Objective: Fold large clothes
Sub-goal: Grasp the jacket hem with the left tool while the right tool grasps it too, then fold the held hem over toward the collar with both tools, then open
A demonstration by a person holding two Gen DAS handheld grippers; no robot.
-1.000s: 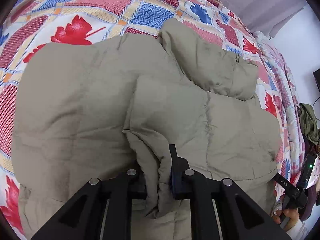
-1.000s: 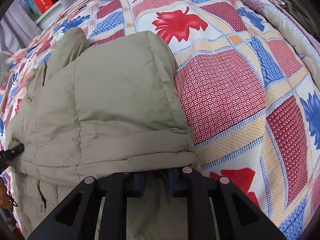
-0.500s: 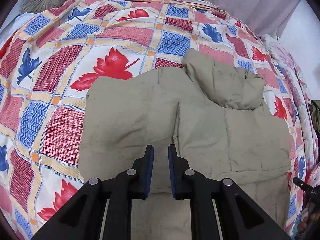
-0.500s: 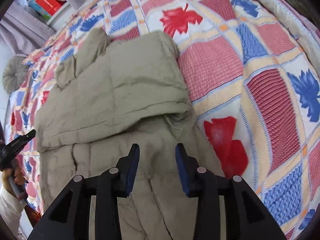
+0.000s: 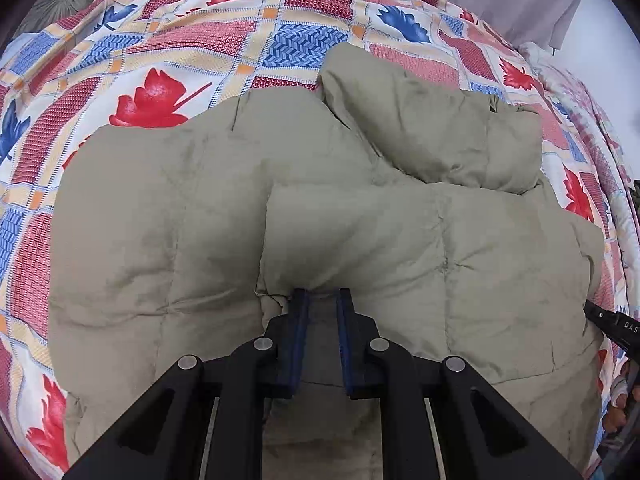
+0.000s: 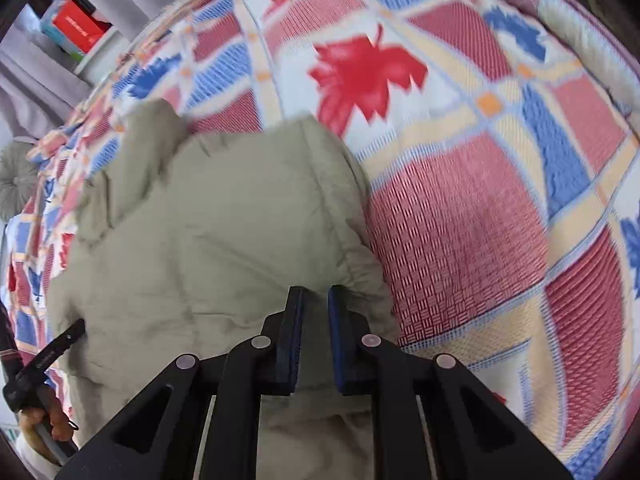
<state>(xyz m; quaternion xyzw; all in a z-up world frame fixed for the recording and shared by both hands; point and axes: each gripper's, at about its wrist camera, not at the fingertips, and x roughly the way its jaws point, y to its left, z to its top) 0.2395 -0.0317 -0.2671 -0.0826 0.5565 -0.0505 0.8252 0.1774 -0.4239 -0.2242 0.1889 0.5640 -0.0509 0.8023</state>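
White letters "DAS" stand on the black body of the right gripper (image 5: 614, 326), where it enters the left wrist view at the right edge; the lettering is cut off there by the picture's rim. In the right wrist view, a red box (image 6: 76, 28) on a shelf at the upper left carries pale lettering, and the left gripper (image 6: 44, 356) bears a small print line; both are too blurred to read.
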